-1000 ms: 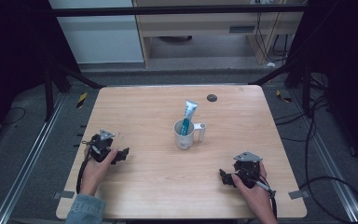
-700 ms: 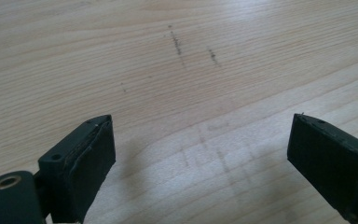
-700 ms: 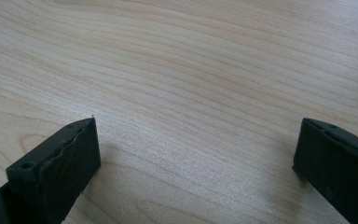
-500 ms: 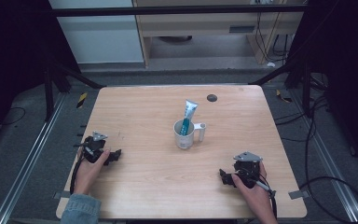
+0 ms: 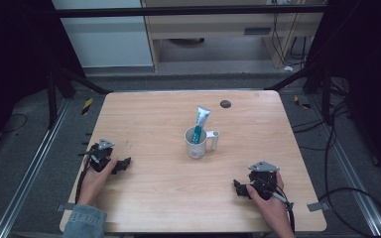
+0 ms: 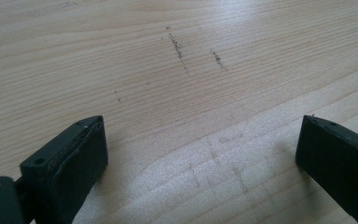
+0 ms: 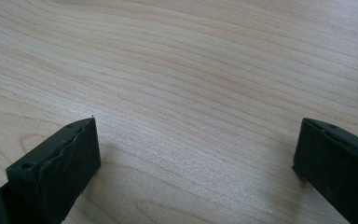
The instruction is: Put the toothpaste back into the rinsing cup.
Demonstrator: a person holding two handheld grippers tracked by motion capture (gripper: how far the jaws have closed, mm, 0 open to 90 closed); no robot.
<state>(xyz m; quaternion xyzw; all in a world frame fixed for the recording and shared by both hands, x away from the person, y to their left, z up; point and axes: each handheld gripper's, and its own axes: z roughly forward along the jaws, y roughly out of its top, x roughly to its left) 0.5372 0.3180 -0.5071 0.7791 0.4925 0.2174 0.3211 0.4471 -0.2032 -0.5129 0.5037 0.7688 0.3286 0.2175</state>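
A clear cup (image 5: 197, 143) with a handle stands near the middle of the wooden table (image 5: 154, 119), holding a teal and white toothpaste tube (image 5: 200, 124) upright. My left gripper (image 5: 124, 164) rests low on the table at the left, held by a hand, its jaws wide apart over bare wood (image 6: 200, 135). My right gripper (image 5: 238, 188) lies near the front right, also in a hand, jaws spread with nothing between them (image 7: 196, 140). Both grippers are well away from the cup.
A small dark round spot (image 5: 225, 104) marks the table's far side. Black cables trail from both grippers toward the front edge. Metal rails and dark frame legs flank the table; grey carpet lies all around.
My left gripper has slid leftward and a little toward the front edge of the table. The right gripper, the cup and the tube have stayed put.
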